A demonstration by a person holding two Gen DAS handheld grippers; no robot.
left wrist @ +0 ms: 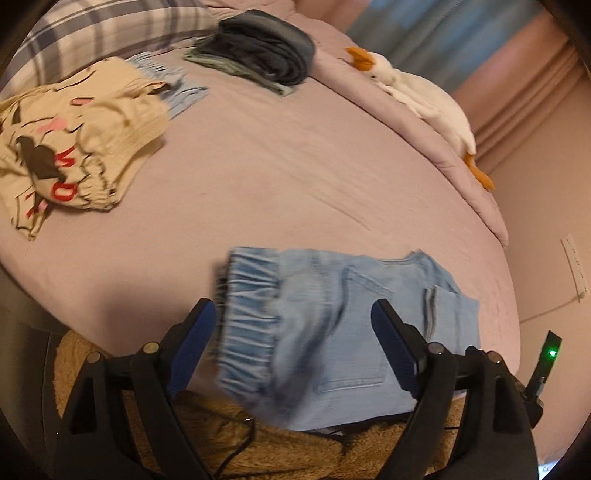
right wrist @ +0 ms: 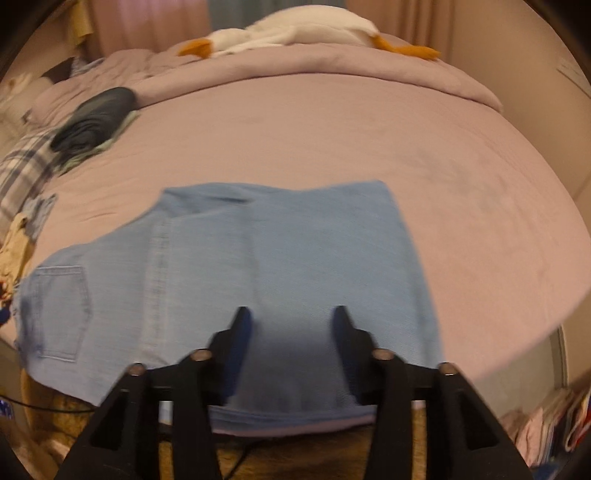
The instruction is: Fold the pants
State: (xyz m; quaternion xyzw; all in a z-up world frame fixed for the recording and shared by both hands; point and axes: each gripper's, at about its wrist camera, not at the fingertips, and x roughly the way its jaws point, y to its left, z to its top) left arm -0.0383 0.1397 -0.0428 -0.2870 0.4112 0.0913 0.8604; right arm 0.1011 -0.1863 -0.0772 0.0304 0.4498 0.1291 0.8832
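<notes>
Light blue denim pants (left wrist: pixel 369 280) lie folded at the near edge of the mauve bed (left wrist: pixel 295 166), elastic waistband to the left and a back pocket showing. My left gripper (left wrist: pixel 295 317) hovers just over the waistband end, jaws wide apart and nothing pinched between the blue pads. In the right wrist view the pants (right wrist: pixel 277 240) spread flat, with a pocket at the far left. My right gripper (right wrist: pixel 291 317) stands over their near hem, jaws apart, the cloth lying beneath them and not clamped.
A beige printed garment (left wrist: pixel 66 147) lies at the left of the bed. A dark folded stack (left wrist: pixel 266 48) sits at the back near a plaid pillow (left wrist: pixel 92 29). A white goose plush (left wrist: pixel 424 92) rests on the rolled duvet. A brown fuzzy rug (left wrist: pixel 258 443) with a cable lies below the bed edge.
</notes>
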